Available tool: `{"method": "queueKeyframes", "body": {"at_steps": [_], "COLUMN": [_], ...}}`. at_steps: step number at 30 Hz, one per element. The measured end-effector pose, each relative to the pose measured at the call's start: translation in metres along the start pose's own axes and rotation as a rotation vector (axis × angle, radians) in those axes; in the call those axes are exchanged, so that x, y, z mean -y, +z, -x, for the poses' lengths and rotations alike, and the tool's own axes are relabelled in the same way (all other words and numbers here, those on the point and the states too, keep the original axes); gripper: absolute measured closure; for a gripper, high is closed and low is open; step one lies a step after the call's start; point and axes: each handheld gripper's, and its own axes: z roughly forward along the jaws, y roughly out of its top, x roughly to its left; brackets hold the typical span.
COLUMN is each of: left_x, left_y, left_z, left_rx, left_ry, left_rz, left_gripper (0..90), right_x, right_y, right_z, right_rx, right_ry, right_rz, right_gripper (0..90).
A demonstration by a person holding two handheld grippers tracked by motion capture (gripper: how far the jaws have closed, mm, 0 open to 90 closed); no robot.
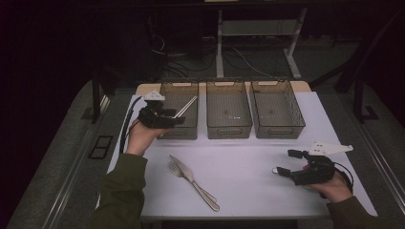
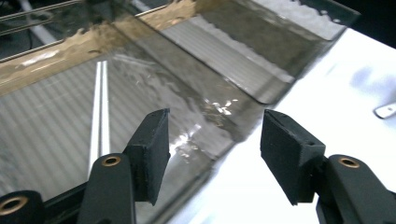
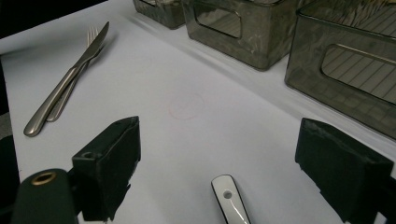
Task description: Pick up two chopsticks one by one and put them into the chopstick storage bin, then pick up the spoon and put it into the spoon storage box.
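My left gripper [image 1: 175, 119] hovers over the front left part of the left smoky bin [image 1: 179, 131], open with nothing between its pads [image 2: 152, 151]. Two metal chopsticks [image 1: 185, 107] lie inside that bin [image 2: 100, 107]. At the right of the table my right gripper [image 1: 285, 163] stands open, low over the white tabletop. The white end of a handle with a hole [image 3: 229, 200] lies on the table between its jaws [image 1: 276, 170], untouched by the pads. A knife [image 1: 187, 172] and a fork [image 1: 175, 168] lie together near the front middle.
Three smoky plastic bins stand in a row at the back; the middle bin [image 1: 229, 128] and the right bin [image 1: 278, 128] look empty. Knife and fork [image 3: 65, 84] lie left of my right gripper. The white table [image 1: 239, 157] ends close behind the bins.
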Motion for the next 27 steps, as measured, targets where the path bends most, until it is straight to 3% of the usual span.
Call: {"method": "queueKeyframes", "body": {"at_steps": [5,15,24,27], "left_x": [0.014,0.047,0.078,0.089], "left_y": [-0.001,-0.006,-0.018,-0.018], "left_z": [0.018,0.045,0.059,0.064], "left_rx": [0.035,0.061,0.060,0.077], "left_ry": [0.030,0.054,0.060,0.062], "left_rz": [0.013,0.046,0.106,0.095], "left_gripper": [37.7,29.7,14.3,12.9], "right_x": [-0.003,-0.005,-0.004,-0.004], "right_y": [-0.002,-0.005,-0.007,-0.009], "right_z": [0.003,0.007,0.010,0.012], "right_rx": [0.008,0.010,0.017,0.019], "right_ry": [-0.003,-0.009,-0.017,-0.018], "right_rz": [-0.009,-0.013,-0.037,-0.049], "right_gripper": [14.1,14.1,14.1,14.0]}}
